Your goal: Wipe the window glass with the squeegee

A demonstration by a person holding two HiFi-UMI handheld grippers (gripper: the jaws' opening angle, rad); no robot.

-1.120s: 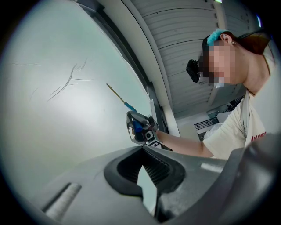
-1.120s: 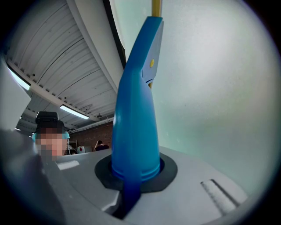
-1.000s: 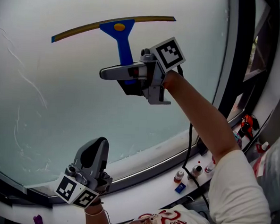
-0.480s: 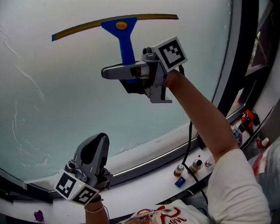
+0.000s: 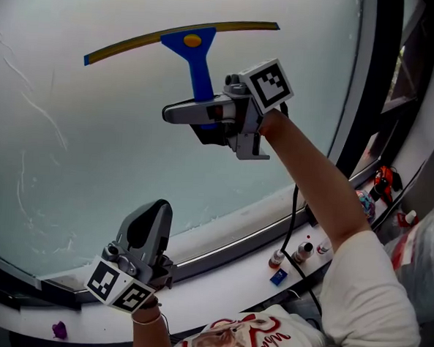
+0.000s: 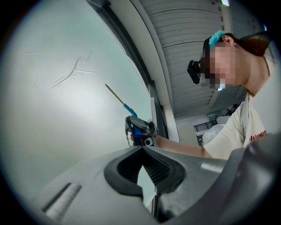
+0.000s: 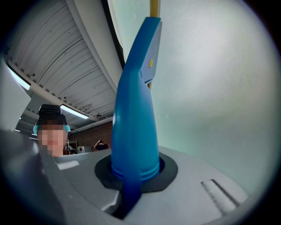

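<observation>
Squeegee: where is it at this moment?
In the head view the squeegee is upper centre, blade on the window glass, its blue handle clamped in the right hand-held gripper.

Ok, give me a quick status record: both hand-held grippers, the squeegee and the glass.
right hand-held gripper: shut on the squeegee's blue handle, raised in front of the pane
squeegee: handle down, yellow-edged blade on top, high on the pane, right end tilted higher
left hand-held gripper: jaws together, nothing in them, low near the sill
window glass: thin streaks on its left part
</observation>
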